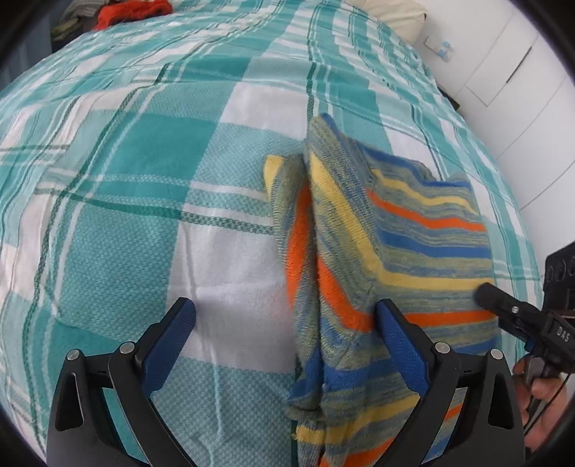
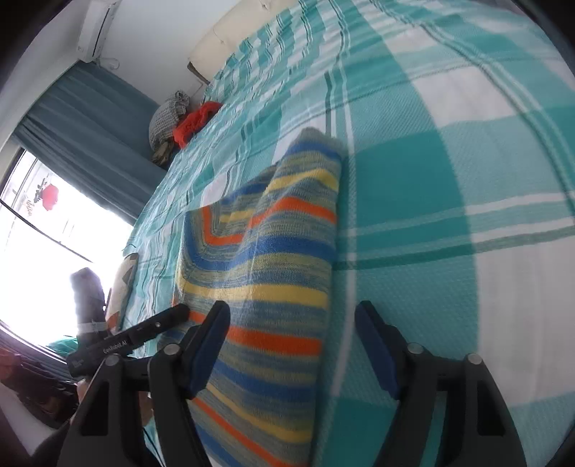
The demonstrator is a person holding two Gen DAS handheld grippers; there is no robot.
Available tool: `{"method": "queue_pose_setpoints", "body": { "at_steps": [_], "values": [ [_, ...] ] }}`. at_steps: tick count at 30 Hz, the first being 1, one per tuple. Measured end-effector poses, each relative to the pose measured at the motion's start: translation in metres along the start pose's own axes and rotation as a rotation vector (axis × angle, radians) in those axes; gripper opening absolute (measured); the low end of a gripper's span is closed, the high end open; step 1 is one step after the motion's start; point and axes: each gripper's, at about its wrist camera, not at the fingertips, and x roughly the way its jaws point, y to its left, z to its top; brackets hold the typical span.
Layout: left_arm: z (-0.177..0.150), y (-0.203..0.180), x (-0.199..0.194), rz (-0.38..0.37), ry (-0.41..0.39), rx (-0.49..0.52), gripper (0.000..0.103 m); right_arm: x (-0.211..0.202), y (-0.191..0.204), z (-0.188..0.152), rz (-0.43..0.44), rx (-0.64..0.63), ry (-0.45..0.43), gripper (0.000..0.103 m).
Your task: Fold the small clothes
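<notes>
Striped knit garment in blue, yellow, orange and grey-green, lying partly folded on a bed spread with a teal-and-white plaid cover. Left claw low in the foreground, jaws wide apart; right finger's blue pad against the garment's near fold, left finger over bare cover. No cloth pinched between them. Right claw reaching in from the right edge, tip on the garment's right side, a hand behind it. Red clothing heaped at the far end of the bed.

Bed under teal plaid cover — white wardrobe beside it. Bright window, teal curtain — air conditioner above.
</notes>
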Motion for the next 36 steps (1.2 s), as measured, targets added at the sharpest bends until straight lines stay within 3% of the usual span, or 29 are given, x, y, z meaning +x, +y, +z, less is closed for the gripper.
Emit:
{"method": "queue_pose_setpoints", "body": {
  "at_steps": [1, 2, 4, 6, 14, 16, 17, 18, 19, 20, 21, 23, 27, 29, 33, 36],
  "values": [
    [-0.001, -0.009, 0.002, -0.009, 0.003, 0.042, 0.064, 0.012, 0.004, 0.001, 0.011, -0.007, 0.014, 0.040],
    [-0.002, -0.019, 0.004, -0.029, 0.020, 0.090, 0.019, 0.023, 0.013, 0.002, -0.027, -0.042, 0.029, 0.032],
    [-0.001, -0.033, -0.002, 0.033, 0.001, 0.138, 0.017, 0.031, 0.037, -0.001, -0.152, -0.166, 0.018, 0.027],
    [-0.001, -0.040, -0.019, 0.029, -0.034, 0.144, 0.014, 0.024, 0.058, -0.006, -0.211, -0.251, -0.014, 0.025],
    [0.020, -0.078, -0.119, -0.084, -0.198, 0.162, 0.014, -0.073, 0.119, -0.005, -0.136, -0.356, -0.173, 0.024],
    [0.027, -0.089, -0.122, -0.096, -0.207, 0.157, 0.020, -0.093, 0.121, 0.005, -0.117, -0.328, -0.197, 0.024],
    [0.030, -0.093, -0.111, -0.077, -0.194, 0.153, 0.036, -0.100, 0.117, 0.010, -0.104, -0.302, -0.200, 0.026],
    [0.029, -0.094, -0.094, -0.044, -0.160, 0.153, 0.069, -0.102, 0.109, 0.018, -0.106, -0.276, -0.192, 0.028],
    [0.024, -0.093, -0.077, 0.014, -0.129, 0.153, 0.082, -0.102, 0.096, 0.023, -0.131, -0.250, -0.173, 0.042],
    [0.014, -0.088, -0.062, 0.080, -0.105, 0.146, 0.083, -0.102, 0.082, 0.026, -0.199, -0.232, -0.163, 0.068],
    [0.002, -0.082, -0.054, 0.133, -0.081, 0.140, 0.079, -0.105, 0.068, 0.026, -0.301, -0.216, -0.173, 0.086],
    [-0.027, -0.070, -0.055, 0.161, -0.070, 0.127, 0.079, -0.118, 0.043, 0.009, -0.434, -0.200, -0.175, 0.086],
    [-0.078, -0.067, -0.087, 0.276, -0.145, 0.196, 0.088, -0.141, 0.026, -0.052, -0.582, -0.284, -0.106, 0.098],
    [-0.097, -0.073, -0.106, 0.333, -0.189, 0.254, 0.098, -0.149, 0.025, -0.085, -0.605, -0.314, -0.084, 0.098],
    [-0.113, -0.085, -0.142, 0.400, -0.257, 0.352, 0.102, -0.168, 0.026, -0.130, -0.610, -0.319, -0.077, 0.098],
    [-0.111, -0.093, -0.168, 0.399, -0.289, 0.354, 0.102, -0.183, 0.036, -0.141, -0.593, -0.281, -0.105, 0.098]
  ]
}}
